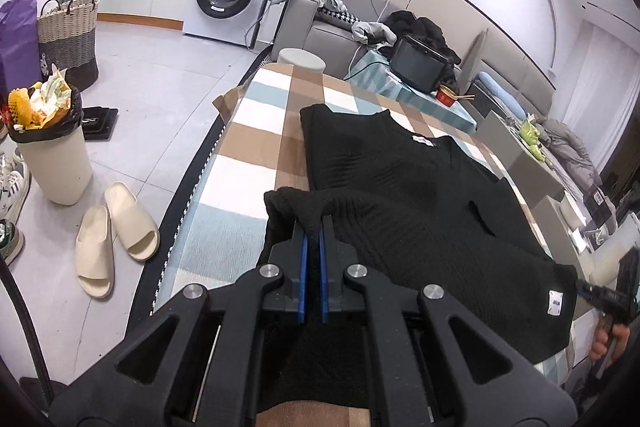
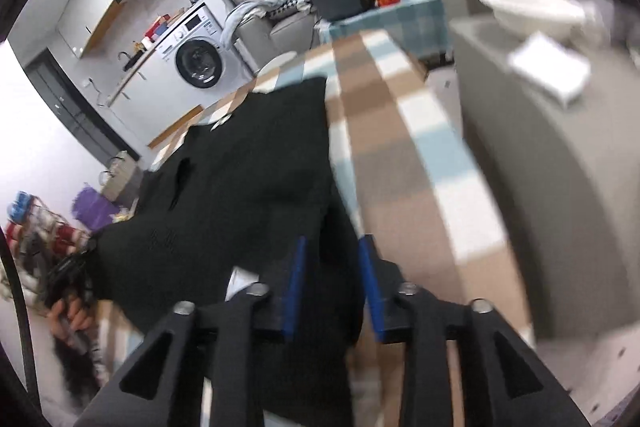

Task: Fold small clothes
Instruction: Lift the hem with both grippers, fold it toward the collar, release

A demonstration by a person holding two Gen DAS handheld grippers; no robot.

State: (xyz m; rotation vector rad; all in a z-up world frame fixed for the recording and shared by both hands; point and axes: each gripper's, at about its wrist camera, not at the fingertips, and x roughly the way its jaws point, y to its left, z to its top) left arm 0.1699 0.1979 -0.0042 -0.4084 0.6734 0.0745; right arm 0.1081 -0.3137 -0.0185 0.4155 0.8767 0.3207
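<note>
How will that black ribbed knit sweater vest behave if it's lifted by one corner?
Probably floppy: where the left hand-held gripper pinches the black ribbed knit sweater vest, the fabric bunches into a soft peak. Likely to drape and stretch rather than hold shape, given the loose ribbing. Probably slides easily, since it lies flat on the smooth checked tablecloth.

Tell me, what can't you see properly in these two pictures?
- Left wrist view: the writing on the small white label of the black knitted sweater is too small to read.
- Right wrist view: motion blur hides whether the right gripper touches the sweater hem between its open blue pads.
- Left wrist view: the right gripper is cut off by the picture's right edge.
</note>
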